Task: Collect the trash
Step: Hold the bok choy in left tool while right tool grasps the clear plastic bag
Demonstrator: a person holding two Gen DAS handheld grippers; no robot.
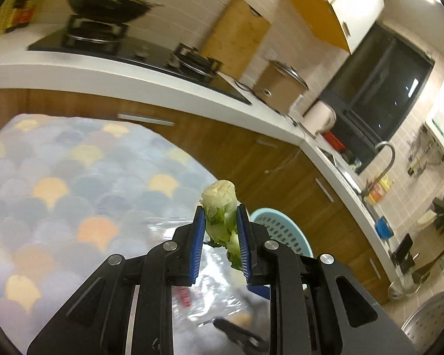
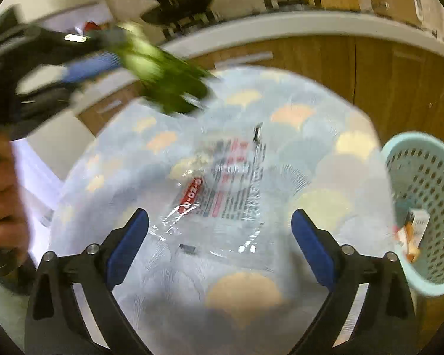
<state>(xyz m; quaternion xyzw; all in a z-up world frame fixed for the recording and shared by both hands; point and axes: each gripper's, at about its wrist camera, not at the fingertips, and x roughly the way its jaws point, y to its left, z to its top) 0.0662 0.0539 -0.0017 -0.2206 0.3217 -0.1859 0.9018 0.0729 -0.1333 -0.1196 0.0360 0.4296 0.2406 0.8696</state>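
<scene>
Left gripper: my left gripper (image 1: 221, 236) is clamped on a leafy vegetable scrap (image 1: 220, 207), pale at the stem end, green lower down, carried above the table.
Right gripper: my right gripper (image 2: 219, 236) stands wide, nothing between its blue pads (image 2: 127, 236); it hangs over a clear plastic wrapper (image 2: 222, 189) with red and black print lying flat on the cloth.
Step in hand: carrying the scrap to the bin, I judge, with the wrapper next in line.
Next move: bring the left gripper over the light-blue perforated basket (image 2: 423, 201) and let go; the right must come down low enough to pinch the thin film.
Basket: at the table's edge, right of the wrapper, with a small carton and some orange scrap inside, though blur leaves me unsure what exactly.
Surface: round table under a scallop-pattern cloth (image 1: 59, 177) in blue, peach and yellow.
Room: kitchen; white counter (image 1: 103, 68) over wooden cabinets, gas hob with a black wok (image 1: 109, 3), a cutting board (image 1: 236, 35) against the tiles, a sink with a tap (image 1: 386, 159) farther off.
</scene>
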